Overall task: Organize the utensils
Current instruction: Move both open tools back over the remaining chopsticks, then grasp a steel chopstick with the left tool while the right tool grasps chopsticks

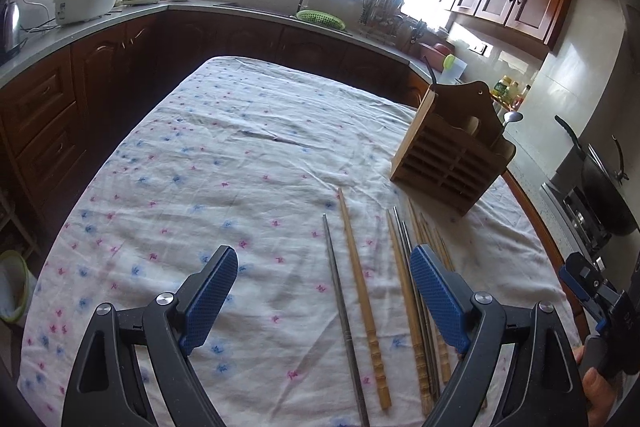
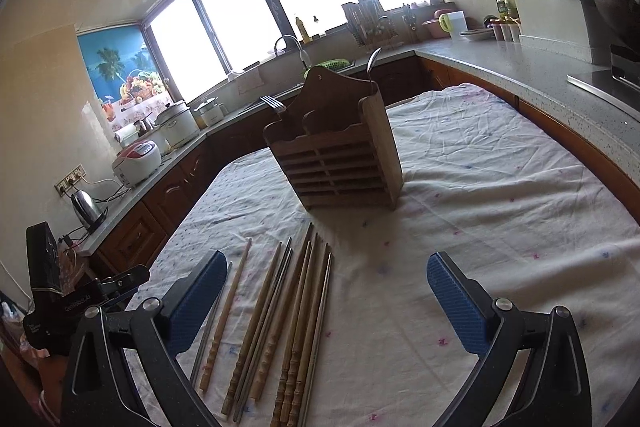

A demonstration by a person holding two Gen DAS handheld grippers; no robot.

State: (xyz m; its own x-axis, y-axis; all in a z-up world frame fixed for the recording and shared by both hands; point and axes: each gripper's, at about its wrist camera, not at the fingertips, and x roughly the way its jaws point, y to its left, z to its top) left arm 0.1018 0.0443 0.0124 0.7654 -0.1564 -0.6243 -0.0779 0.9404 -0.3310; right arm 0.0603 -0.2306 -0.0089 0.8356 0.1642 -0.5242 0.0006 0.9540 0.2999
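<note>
We are holding both tongs, left (image 1: 324, 269) and right (image 2: 326, 277), spread wide and empty over the cloth-covered worktop (image 2: 500, 187). The chopsticks (image 2: 280, 315) are lying side by side on the cloth below them, just before the wooden holder (image 2: 340, 155), which is carrying a fork (image 2: 272, 103) and a spoon (image 2: 374, 61).

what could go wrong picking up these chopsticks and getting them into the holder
1. The chopsticks lie bunched, wooden and metal mixed, so open jaws may pinch several or roll one away.
2. The tablecloth is wrinkled; pads could snag it.
3. The wooden utensil holder stands unsecured and could tip.
</note>
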